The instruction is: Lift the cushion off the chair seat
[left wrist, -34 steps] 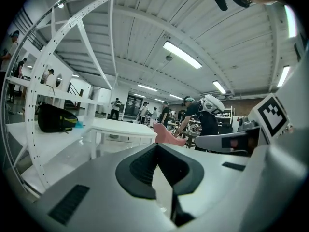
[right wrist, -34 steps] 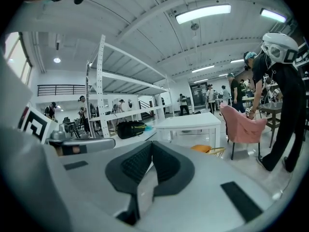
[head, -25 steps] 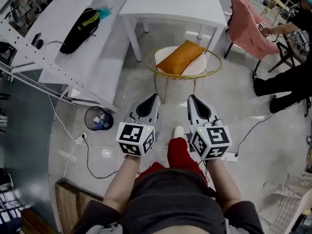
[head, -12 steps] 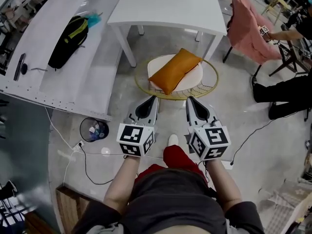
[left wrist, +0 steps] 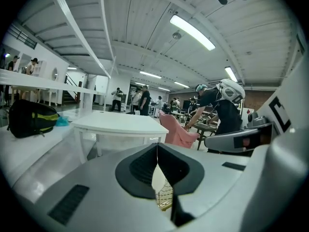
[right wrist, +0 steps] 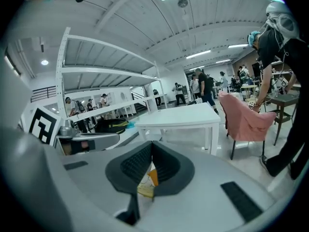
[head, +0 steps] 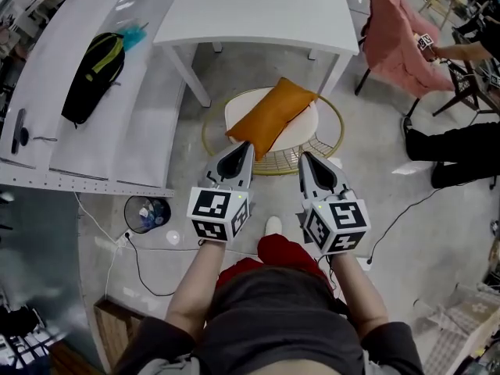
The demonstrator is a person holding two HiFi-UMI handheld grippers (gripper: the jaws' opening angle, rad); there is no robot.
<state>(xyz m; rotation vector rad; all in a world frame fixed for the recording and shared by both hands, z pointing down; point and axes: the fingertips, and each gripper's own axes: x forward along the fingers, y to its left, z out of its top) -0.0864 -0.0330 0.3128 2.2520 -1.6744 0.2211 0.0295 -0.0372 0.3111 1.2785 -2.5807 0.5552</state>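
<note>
An orange cushion (head: 271, 116) lies slanted across the white seat of a round chair with a gold wire rim (head: 333, 141). My left gripper (head: 244, 148) is shut and empty, its tip just short of the cushion's near end. To its right my right gripper (head: 305, 158) is also shut and empty, over the chair's near rim. In the left gripper view the jaws (left wrist: 157, 144) meet, with seat and wire showing below them. The jaws also meet in the right gripper view (right wrist: 152, 143), and a bit of the orange cushion (right wrist: 152, 177) shows beneath.
A white table (head: 258, 10) stands right behind the chair. A long white bench at the left carries a black bag (head: 94, 65). A pink-draped chair (head: 398, 33) and a seated person (head: 461, 143) are at the right. A bin (head: 147, 212) and cables lie on the floor at the left.
Both grippers have moved forward to the chair; their tips now reach its near rim and the cushion's near end. Both stayed shut. The cushion has not moved on the seat.
</note>
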